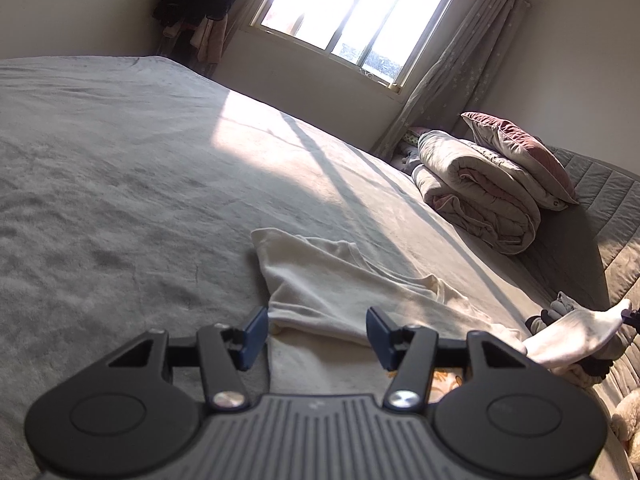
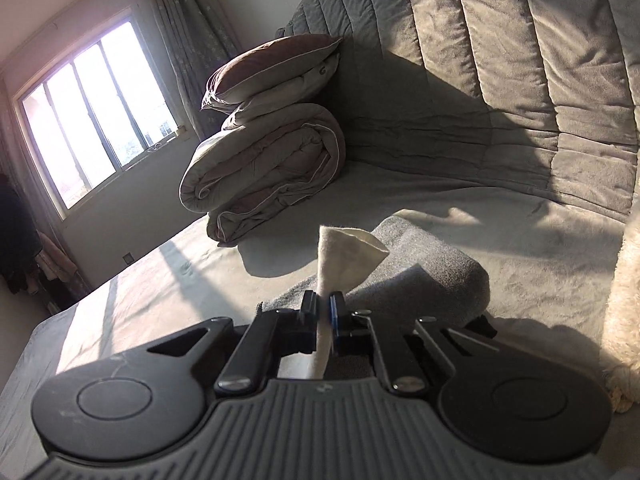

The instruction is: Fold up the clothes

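While my right gripper (image 2: 325, 307) is pinched tight on a fold of white cloth (image 2: 344, 256), my left gripper (image 1: 318, 326) hangs with its jaws spread and nothing pressed between them. That white cloth stands up out of my right pads in a small cone, its free corner tipped toward the quilted headboard (image 2: 500, 60). Behind it lies a grey garment (image 2: 424, 276), bunched on the bed (image 2: 160, 280), between my fingers and the headboard.

From the left wrist view, a cream T-shirt (image 1: 340, 280) lies spread on the grey bed cover (image 1: 120, 200), its near edge just beyond my open left pads, one pad at either side of that hem without touching it. To the T-shirt's right, toward the headboard, a white sock-like piece (image 1: 576, 334) is lifted off the bed above a small heap of dark and grey clothes (image 1: 560, 312); I cannot tell what holds its far end.

Farther along the bed from the T-shirt, against the headboard, sits a rolled duvet (image 1: 480, 196) with a pillow (image 1: 520, 152) leaning on top. Beyond them is the sunlit window (image 1: 352, 20) with a curtain (image 1: 460, 80) at its side, and sun stripes fall across the bed cover. A fluffy white thing (image 2: 624, 312) rests at the right edge of the right wrist view, beside the headboard.
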Motion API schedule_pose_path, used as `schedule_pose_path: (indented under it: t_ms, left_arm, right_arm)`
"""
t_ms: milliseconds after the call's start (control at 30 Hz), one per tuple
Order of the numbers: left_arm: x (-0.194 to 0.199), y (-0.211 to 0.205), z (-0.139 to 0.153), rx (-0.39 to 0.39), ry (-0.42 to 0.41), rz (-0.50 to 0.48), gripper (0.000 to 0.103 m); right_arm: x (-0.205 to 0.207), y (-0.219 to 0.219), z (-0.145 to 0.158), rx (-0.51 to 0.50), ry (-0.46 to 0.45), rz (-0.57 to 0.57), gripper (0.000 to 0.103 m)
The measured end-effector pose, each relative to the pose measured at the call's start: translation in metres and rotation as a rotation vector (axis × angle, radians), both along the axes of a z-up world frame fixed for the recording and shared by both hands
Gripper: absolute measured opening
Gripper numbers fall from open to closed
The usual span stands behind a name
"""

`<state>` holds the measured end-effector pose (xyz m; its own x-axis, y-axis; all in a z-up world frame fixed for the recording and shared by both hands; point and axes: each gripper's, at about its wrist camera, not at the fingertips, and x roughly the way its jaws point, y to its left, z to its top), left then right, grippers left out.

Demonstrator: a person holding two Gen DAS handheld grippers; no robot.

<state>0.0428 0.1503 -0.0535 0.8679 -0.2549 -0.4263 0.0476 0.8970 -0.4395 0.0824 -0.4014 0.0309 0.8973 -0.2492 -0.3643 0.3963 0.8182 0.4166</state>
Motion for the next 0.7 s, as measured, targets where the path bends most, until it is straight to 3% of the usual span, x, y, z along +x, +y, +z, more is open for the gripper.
schedule_pose_path:
  t_ms: [433, 700]
  left_arm:
    - [0.000, 0.012, 0.008, -0.037, -0.016, 0.010, 0.055]
    - [0.003, 0.013, 0.007, -0.044, 0.007, -0.010, 0.054]
  right_arm:
    - [0.012, 0.086, 0.079, -0.116, -0.162, 0.273, 0.006]
    - [0.038, 0.162, 0.096, -0.227, -0.160, 0.488, 0.006]
